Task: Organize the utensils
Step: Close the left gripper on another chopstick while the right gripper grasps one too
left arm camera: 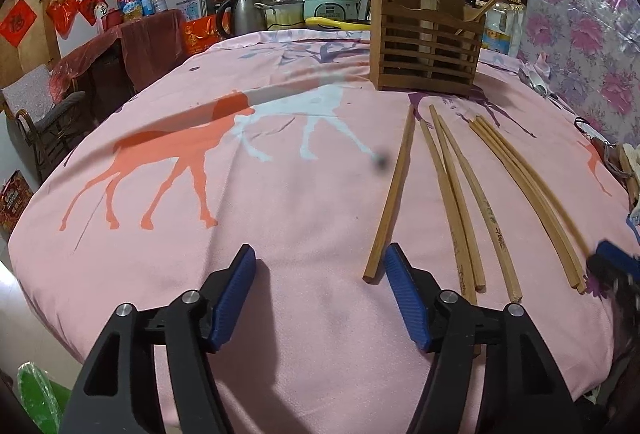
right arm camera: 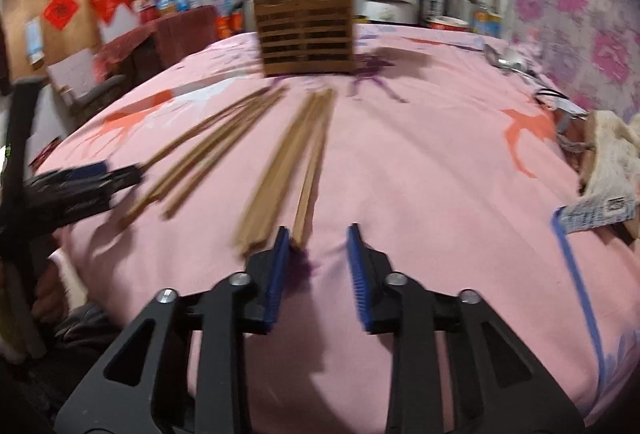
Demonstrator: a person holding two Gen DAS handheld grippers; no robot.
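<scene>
Several wooden chopsticks [left arm camera: 456, 194] lie loose on the pink cloth, pointing toward a slatted wooden utensil holder [left arm camera: 426, 42] at the back, which has two sticks standing in it. My left gripper [left arm camera: 320, 266] is open and empty, low over the cloth, just left of the near ends of the chopsticks. In the right wrist view the chopsticks [right arm camera: 280, 170] are blurred and the holder [right arm camera: 306, 34] stands behind them. My right gripper [right arm camera: 318, 242] is open and empty, with the near end of the rightmost chopstick beside its left finger. The left gripper [right arm camera: 80, 178] shows at the left edge.
Metal spoons [right arm camera: 508, 60] lie at the far right of the table. A cloth and a small packet [right arm camera: 600, 210] sit at the right edge. Pots, a kettle [left arm camera: 248, 12], a rice cooker and bottles stand behind the table. A chair [left arm camera: 48, 114] stands at the left.
</scene>
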